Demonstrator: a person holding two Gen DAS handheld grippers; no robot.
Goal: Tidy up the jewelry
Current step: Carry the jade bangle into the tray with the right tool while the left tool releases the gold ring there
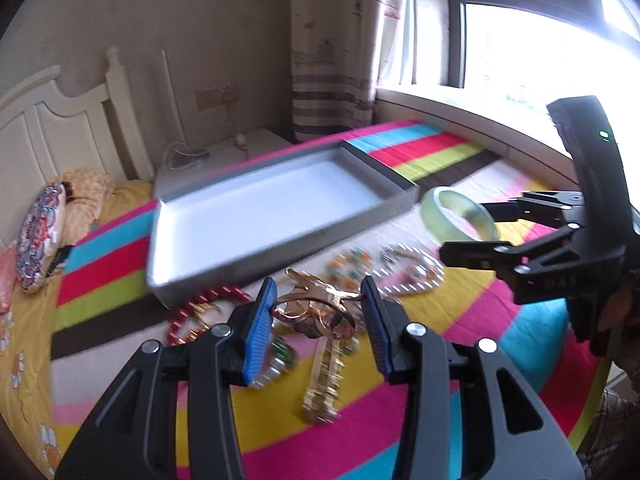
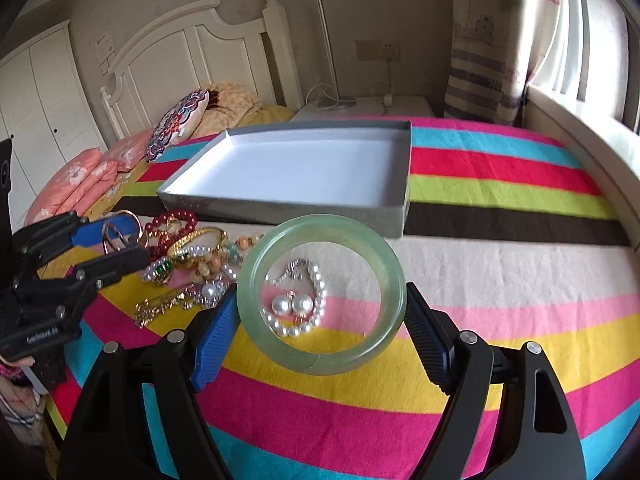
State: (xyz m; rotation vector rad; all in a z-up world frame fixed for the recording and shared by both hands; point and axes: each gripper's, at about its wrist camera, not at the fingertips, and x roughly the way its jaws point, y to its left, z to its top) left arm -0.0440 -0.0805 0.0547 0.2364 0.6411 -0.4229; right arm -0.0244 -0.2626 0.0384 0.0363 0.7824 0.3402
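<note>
left gripper point(image 1: 318, 322): fingers clamped, tilted down | right gripper point(image 2: 322, 312): fingers clamped, tilted down

No legible text anywhere, small white lettering on the left tongs point(image 2: 116, 244) body too blurred to read

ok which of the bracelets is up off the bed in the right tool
The pale green jade bangle, a plain smooth ring gripped across its width by the right tool. The beaded pearl bracelet and red bead bracelet lie on the blanket.

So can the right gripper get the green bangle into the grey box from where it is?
Probably yes. The right gripper holds the green bangle above the blanket, and the grey box lies open-topped just ahead, with nothing standing between them.
</note>
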